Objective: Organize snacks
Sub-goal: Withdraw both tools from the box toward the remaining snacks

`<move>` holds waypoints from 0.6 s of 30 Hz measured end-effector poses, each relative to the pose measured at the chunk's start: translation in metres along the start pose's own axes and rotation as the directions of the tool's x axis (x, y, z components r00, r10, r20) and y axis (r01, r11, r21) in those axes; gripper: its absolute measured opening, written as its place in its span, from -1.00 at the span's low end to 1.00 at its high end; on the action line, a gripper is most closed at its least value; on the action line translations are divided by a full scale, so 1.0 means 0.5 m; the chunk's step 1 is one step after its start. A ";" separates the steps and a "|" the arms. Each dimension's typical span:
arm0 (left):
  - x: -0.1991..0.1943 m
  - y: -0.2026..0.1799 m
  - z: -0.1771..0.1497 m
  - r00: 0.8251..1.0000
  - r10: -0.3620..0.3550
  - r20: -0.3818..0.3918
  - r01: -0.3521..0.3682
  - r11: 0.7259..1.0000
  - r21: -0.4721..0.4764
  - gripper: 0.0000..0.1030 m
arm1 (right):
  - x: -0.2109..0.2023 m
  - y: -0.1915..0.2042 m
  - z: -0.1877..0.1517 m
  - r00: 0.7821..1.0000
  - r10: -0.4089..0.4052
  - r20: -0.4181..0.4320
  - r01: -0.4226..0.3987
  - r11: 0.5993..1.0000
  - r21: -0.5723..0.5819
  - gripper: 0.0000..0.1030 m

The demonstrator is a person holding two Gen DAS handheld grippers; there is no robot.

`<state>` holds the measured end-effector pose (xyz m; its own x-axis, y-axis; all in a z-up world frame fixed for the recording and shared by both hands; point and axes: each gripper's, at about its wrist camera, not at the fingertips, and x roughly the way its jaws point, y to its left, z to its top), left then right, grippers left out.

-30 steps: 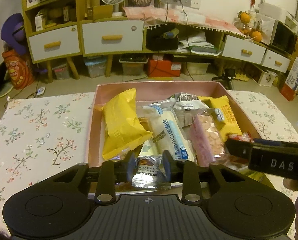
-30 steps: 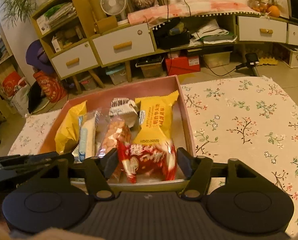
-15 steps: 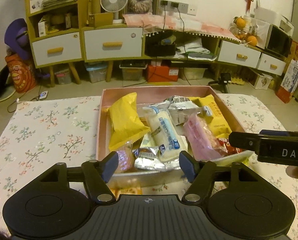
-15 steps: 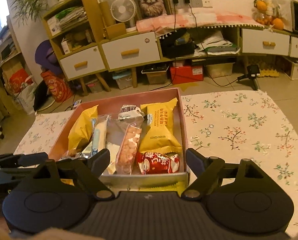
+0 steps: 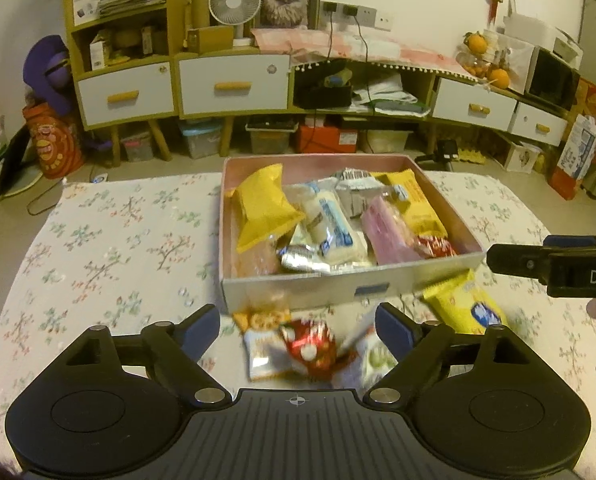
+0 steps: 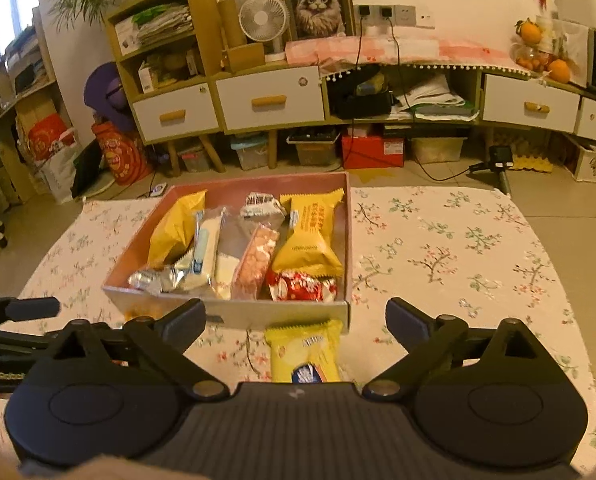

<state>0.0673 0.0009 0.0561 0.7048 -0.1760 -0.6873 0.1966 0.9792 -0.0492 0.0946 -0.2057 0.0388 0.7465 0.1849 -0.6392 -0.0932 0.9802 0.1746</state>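
On the left, the left tongs point(image 5: 298, 328) hover with jaws opening wide and nothing clamped; between and just below them a small heap of packets point(image 5: 298, 348) lies on the tabletop point(image 5: 109, 240), close against the near wall of the pink box point(image 5: 322, 288). That heap is motion-blurred: a red wrapper, a cracker-print bag and a pale one can be made out, but their edges and long axes cannot. The box itself is already crowded with snacks lying roughly front to back. Further right, the yellow packet point(image 6: 304, 350) lies on the cloth just before the box's near right corner, its long axis running from the box back toward the right tongs point(image 6: 295, 320), whose jaws are likewise opening, empty, straddling it from above. So each hand is nearer its own target. The yellow packet's near end is hidden behind the tool body.
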 end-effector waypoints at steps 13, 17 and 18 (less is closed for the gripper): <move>-0.037 -0.031 -0.095 1.000 -0.004 0.027 0.003 0.999 0.050 0.89 | -0.016 -0.012 -0.075 0.995 -0.075 -0.063 0.066 0.989 -0.134 0.99; -0.030 -0.042 -0.118 1.000 0.007 0.028 -0.009 0.998 0.068 0.90 | -0.008 -0.020 -0.106 0.990 -0.109 -0.090 0.091 0.979 -0.181 0.99; -0.027 -0.043 -0.122 1.000 0.005 0.025 -0.006 0.998 0.057 0.90 | -0.008 -0.022 -0.113 0.989 -0.114 -0.093 0.094 0.977 -0.191 0.99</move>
<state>0.0120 -0.0115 0.0218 0.7225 -0.1739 -0.6692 0.2310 0.9730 -0.0035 0.0556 -0.2131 -0.0030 0.6877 0.0780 -0.7218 -0.1464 0.9887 -0.0327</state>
